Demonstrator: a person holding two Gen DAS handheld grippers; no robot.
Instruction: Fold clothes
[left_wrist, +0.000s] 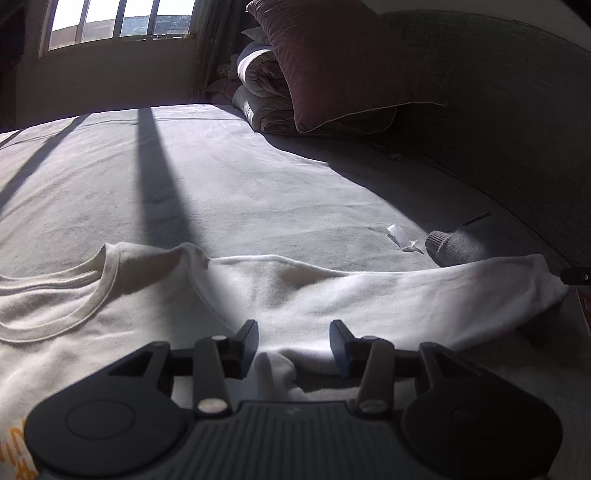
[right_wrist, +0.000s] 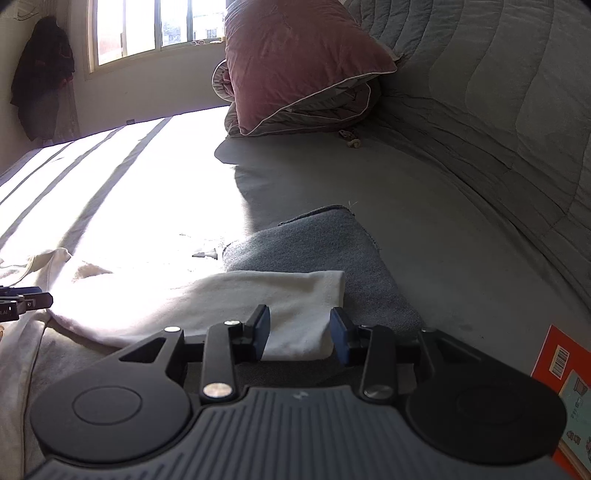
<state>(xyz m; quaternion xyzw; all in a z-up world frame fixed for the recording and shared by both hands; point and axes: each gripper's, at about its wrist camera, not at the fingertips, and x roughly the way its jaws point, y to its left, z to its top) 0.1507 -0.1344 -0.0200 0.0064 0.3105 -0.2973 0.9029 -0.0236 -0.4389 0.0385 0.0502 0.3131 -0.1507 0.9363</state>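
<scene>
While both grippers are hovering with jaws apart, nothing clamped, left gripper (left_wrist: 293, 338) and right gripper (right_wrist: 300, 332) are sitting over the white shirt (left_wrist: 288, 291). Sleeve (right_wrist: 280, 295) is lying folded across; next grab likely needs both pinching one edge evenly, avoiding the grey cloth (right_wrist: 332, 243) beneath.

1. The shirt (left_wrist: 155, 306) lies spread on the near part of the bed (left_wrist: 229, 177), its sleeve (left_wrist: 424, 295) stretched out to the right.
2. The sleeve's end overlaps a folded garment (right_wrist: 325, 251) just beyond it.
3. A pillow (right_wrist: 295, 62) leans on rolled bedding (left_wrist: 258, 88) at the far right.
4. A window (right_wrist: 147, 26) stands behind the bed.
</scene>
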